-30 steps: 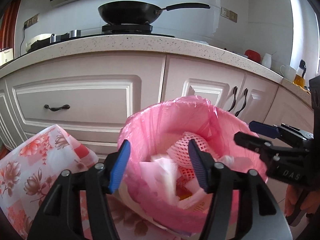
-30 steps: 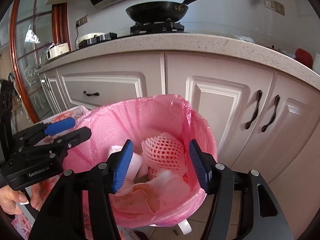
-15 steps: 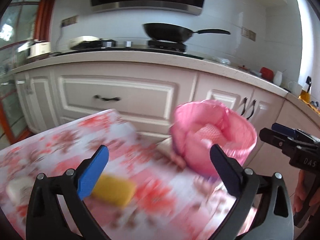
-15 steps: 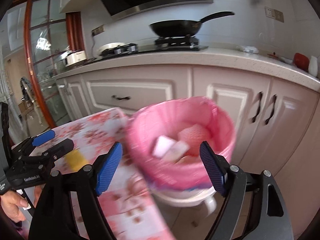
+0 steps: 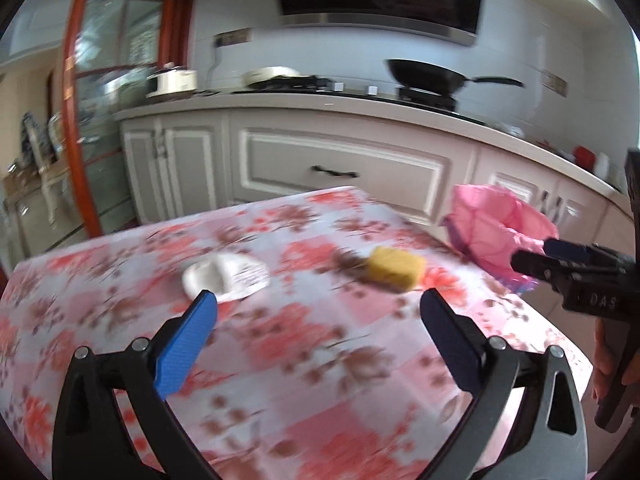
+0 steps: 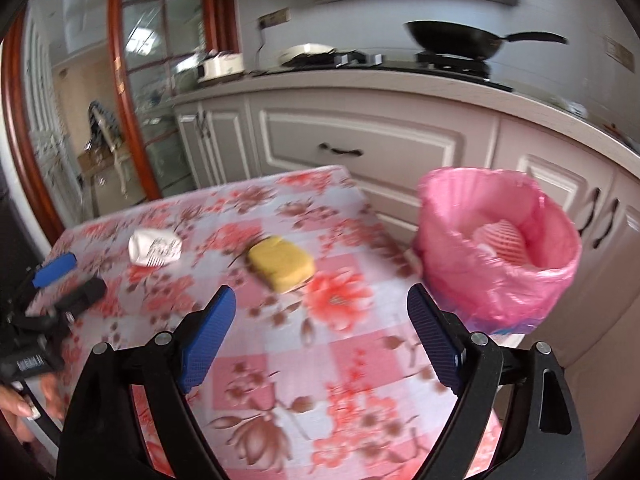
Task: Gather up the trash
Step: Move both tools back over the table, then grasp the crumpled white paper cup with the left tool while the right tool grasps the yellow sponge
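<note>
1. Counter (image 6: 280,364), covered in a floral pink cloth: a second ago both cameras looked straight down into the bin; now both have swung back over the cloth, so the whole top fills each view. Judged from this, one deposit is complete and a new pickup is starting
2. Bin with pink liner (image 6: 496,280), standing off the counter's right edge in front of the kitchen cabinets (image 6: 360,148): it already holds a red-and-white foam net and other scraps, seen in the right wrist view
3. Left claw (image 5: 318,312) and right claw (image 6: 320,306): both have drawn away from the bin; each has its blue pads spread wide apart and carries nothing
4. Yellow sponge-like block (image 6: 281,265): lies on the cloth between the bin and the wrapper, ahead of the right claw, probably the nearer target for that side
5. Crumpled white wrapper (image 5: 226,277): lies left of the block, well apart from it, just beyond the left claw's left pad. These two pieces are the visible trash yet to be collected; motion blur hides finer detail
</note>
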Available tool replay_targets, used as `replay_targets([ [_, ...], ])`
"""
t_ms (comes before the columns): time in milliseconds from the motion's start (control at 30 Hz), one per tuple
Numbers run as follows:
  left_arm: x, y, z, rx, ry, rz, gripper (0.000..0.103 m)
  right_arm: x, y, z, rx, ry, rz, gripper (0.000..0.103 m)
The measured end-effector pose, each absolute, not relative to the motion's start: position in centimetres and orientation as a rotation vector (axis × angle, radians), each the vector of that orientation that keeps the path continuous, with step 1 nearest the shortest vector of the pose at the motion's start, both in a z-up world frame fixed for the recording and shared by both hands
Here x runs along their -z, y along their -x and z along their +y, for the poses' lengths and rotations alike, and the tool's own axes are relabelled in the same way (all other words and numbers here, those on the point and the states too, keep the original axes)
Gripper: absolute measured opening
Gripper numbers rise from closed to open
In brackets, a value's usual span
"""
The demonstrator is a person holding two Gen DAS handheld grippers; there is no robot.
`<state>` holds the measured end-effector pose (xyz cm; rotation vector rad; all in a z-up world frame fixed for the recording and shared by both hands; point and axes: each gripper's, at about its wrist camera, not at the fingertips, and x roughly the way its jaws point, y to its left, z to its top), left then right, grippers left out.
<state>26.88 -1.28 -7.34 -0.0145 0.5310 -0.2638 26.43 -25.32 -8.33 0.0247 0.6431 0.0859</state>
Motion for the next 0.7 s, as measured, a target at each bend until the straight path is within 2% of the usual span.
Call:
replay_targets([
  [200,8.6,-28.0,3.0,0.166,0.097,0.579,0.098,10.3,-27.9,-23.3,-0.108,0.013,0.709,0.083],
  [700,11.7,-34.3,5.4,0.081,0.076,0.706,0.098,14.5,-36.4,-21.9,-0.111,0.037,0.816,0.083],
])
